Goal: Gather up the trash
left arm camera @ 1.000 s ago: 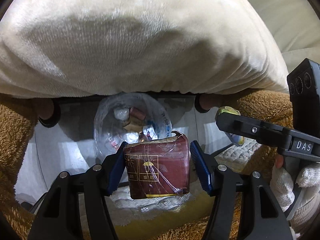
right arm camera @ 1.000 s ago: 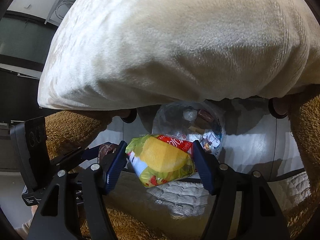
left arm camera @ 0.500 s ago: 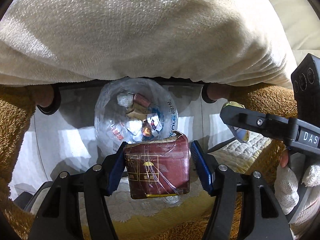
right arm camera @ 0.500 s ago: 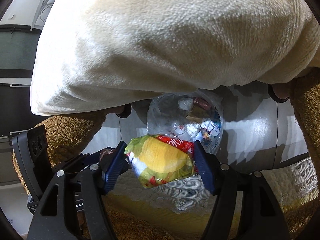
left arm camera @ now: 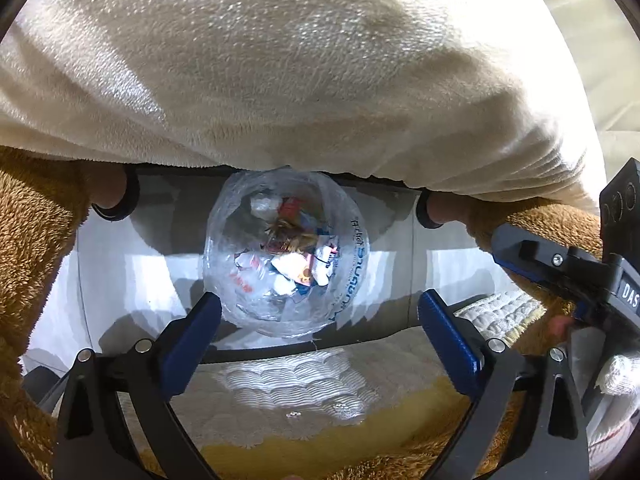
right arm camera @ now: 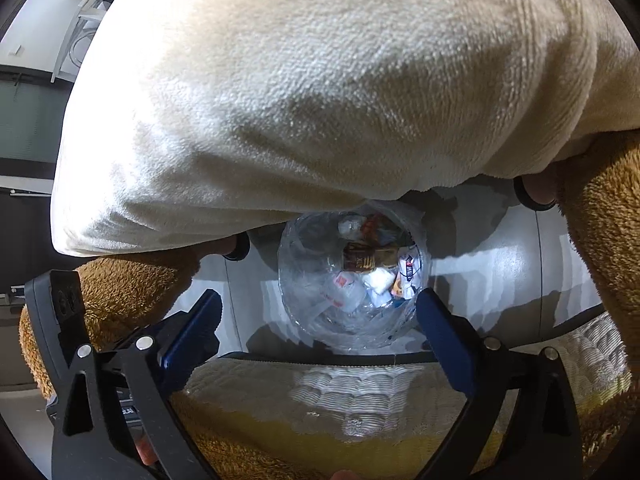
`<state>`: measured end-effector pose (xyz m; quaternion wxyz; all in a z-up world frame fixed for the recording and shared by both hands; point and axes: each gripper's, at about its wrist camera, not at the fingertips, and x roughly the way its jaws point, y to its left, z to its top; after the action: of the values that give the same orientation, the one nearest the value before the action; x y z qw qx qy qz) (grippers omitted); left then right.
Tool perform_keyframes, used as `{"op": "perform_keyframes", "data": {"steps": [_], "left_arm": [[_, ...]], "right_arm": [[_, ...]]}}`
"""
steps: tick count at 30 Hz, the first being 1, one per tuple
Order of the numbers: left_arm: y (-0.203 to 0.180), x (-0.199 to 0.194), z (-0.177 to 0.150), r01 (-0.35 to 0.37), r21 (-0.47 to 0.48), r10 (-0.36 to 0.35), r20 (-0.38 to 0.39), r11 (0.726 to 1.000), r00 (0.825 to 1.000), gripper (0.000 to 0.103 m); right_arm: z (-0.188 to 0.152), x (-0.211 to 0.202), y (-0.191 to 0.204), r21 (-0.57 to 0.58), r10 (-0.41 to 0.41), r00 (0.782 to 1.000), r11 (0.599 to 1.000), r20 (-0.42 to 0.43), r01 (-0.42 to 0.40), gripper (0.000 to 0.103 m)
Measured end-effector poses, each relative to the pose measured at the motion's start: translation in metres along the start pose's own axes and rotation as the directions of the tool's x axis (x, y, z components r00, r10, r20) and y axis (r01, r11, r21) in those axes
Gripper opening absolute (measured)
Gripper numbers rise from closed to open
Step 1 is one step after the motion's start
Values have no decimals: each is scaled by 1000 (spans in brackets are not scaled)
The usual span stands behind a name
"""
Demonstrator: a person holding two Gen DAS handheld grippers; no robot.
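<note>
far rim of the clear plastic trash bag [left arm camera: 282,252] tucked under the cream fleece blanket [left arm camera: 280,80]; same in right view. crumpled wrappers and scraps inside the bag [right arm camera: 360,268] overlap, individual items and print unreadable. blue lettering on bag wall distorted, illegible. black camera module [left arm camera: 622,216] cut off at right edge

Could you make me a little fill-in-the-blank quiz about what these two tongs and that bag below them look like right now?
1. Both the left tongs and the right tongs are wide ____, their jaws having just been opening.
2. Between the jaws of each there is ____ held.
3. Below them sits a ____ plastic bag with wrappers inside.
4. A cream ____ hangs over the bag's far edge.

Missing words: open; nothing; clear; blanket
</note>
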<state>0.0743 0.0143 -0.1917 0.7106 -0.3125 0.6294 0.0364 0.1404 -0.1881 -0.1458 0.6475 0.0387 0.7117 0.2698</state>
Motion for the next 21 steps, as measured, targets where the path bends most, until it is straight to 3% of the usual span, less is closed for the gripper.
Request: {"op": "perform_keyframes", "data": {"steps": [4, 10, 16, 21], "left_arm": [[-1, -7, -2, 48, 9, -48, 21, 999, 999, 96], [-3, -34, -9, 104, 25, -107, 124, 994, 987, 96], [-15, -64, -20, 107, 91, -124, 210, 990, 970, 96], [-30, -91, -28, 58, 151, -96, 263, 987, 960, 96]], "right_arm": [[-1, -4, 1, -20, -3, 1000, 1000, -2, 3, 98], [-10, -20, 7, -63, 4, 999, 998, 39, -1, 98], [-22, -51, 18, -136, 12, 992, 991, 129, 5, 98], [-36, -78, 32, -209, 37, 977, 978, 209, 8, 98]]}}
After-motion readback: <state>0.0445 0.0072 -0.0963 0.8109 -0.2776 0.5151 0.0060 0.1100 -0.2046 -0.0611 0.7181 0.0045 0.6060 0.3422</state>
